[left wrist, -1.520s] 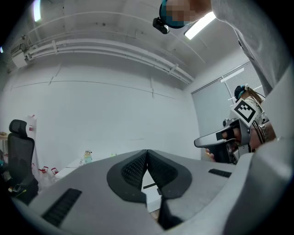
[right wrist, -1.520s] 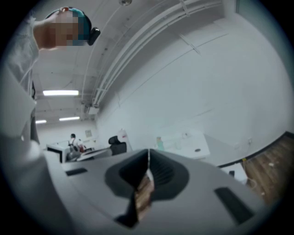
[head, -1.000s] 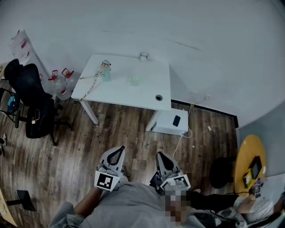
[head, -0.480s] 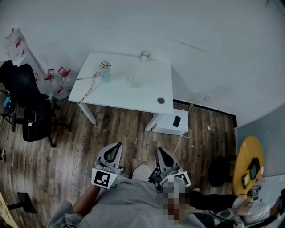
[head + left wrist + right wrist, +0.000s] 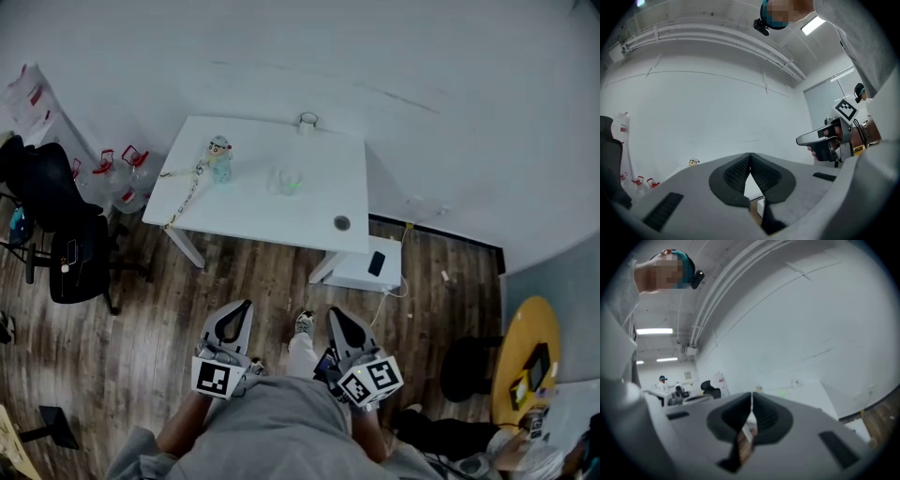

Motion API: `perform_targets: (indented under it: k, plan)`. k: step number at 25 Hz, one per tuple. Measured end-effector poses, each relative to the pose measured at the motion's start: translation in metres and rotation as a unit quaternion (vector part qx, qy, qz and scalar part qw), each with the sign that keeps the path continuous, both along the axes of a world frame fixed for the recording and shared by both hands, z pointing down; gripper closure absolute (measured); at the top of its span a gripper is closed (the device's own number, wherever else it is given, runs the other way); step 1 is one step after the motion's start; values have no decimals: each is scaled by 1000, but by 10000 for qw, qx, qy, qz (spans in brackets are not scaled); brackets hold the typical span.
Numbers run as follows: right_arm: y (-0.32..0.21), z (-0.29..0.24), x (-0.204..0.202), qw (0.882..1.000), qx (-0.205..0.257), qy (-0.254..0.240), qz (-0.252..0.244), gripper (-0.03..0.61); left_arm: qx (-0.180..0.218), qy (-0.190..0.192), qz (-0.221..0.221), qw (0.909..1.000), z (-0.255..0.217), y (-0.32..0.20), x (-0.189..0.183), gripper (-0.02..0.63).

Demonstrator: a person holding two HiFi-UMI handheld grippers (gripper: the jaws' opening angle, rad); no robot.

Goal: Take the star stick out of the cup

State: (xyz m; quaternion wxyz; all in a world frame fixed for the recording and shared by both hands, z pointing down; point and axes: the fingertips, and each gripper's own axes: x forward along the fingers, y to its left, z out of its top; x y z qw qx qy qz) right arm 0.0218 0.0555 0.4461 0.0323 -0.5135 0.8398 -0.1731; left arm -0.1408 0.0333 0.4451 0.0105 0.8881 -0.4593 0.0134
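Head view: white counter point(image 5: 319, 192) at 12 o'clock, across a wood floor point(image 5: 141, 319).
- One clear cup point(image 5: 287, 180) stands near the counter's centre. The star stick point(image 5: 292, 185) sits inside it and shows only as a green fleck, too small to tell its shape.
- One small bottle point(image 5: 219, 157) with a cartoon-face top stands at the cup's 9 o'clock. Its label is too small to read.
- One glass jar point(image 5: 307, 120) stands at the cup's 12 o'clock, on the far edge.
- One round dark grommet point(image 5: 341, 223) lies at its 4 o'clock.
- One chain point(image 5: 186, 190) trails over the left edge.

Two hand-held grippers sit at 6 o'clock, well apart from the counter.
- Left hand-held gripper point(image 5: 244, 306): its own view shows the jaws pressed together at the tips point(image 5: 750, 154), with nothing between them.
- Right hand-held gripper point(image 5: 334, 313): jaws likewise together point(image 5: 751, 395) and empty.
- Each marker cube bears black-and-white square patterns, the only print legible.

Left gripper view only: the right hand-held gripper side-on at 3 o'clock point(image 5: 806, 138), with a hand around its grip.

Right gripper view only: two ceiling strip lights point(image 5: 654, 331) at 9 o'clock and distant people at a desk. The green fleck shows on the counter point(image 5: 783, 392).

Head view only:
- one black office chair point(image 5: 56, 225)
- two red-handled jugs point(image 5: 117, 169)
- one white box point(image 5: 356, 272) by the counter leg, with a black phone point(image 5: 377, 263) on it
- one yellow round table point(image 5: 525, 356) at 4 o'clock
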Motion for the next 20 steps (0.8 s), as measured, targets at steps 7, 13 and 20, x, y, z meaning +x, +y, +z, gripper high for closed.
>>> perform_targets:
  k: [7,13,20]
  plan:
    - [-50,6,13,9997,-95,-76,-230,543,-48,-79,-151,9998,5,-44,17,581]
    - [-93,4,27,9979,-119,-161,-623,543,-115,-175,-388,9990,2,-79,40,581]
    - [-137,7,45,9932,-159,-214,-1136,543,-98,-182,-779,9967,3,-114,69,581]
